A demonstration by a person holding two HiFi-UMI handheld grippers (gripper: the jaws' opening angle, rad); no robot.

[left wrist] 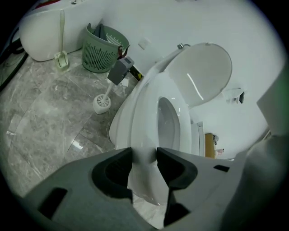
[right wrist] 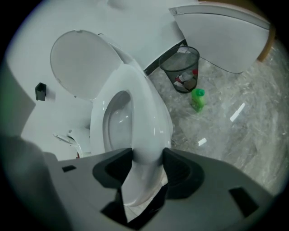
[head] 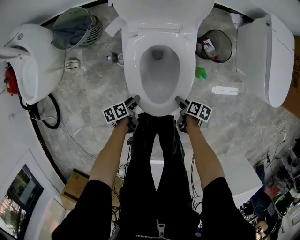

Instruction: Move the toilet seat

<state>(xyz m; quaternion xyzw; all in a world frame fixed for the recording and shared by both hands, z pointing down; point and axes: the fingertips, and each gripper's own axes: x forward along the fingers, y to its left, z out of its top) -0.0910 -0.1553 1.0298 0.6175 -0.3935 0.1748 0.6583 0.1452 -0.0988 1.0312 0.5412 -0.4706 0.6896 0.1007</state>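
1. The toilet seat (head: 132,70) lies down over the bowl (head: 159,75), directly in front of the person. The lid (head: 161,11) stands raised behind it.
2. Left gripper (head: 134,99): positioned at the seat's front-left edge. The left gripper view shows both jaws of the left gripper (left wrist: 144,155) closed against the seat (left wrist: 144,103), with the white rim filling the gap between them.
3. Right gripper (head: 180,100): positioned at the seat's front-right edge. The right gripper view shows the right gripper (right wrist: 147,155) clamped on the seat (right wrist: 144,103) in the same way, one pad on each face of the rim.
4. Whether the seat's front has left the bowl cannot be determined.
5. Surroundings: a green basket (head: 77,28) stands on the marble floor (head: 93,89) to the left of the toilet. A mesh waste bin (head: 215,45) stands to the right, with a green bottle (head: 200,72) just beside it.
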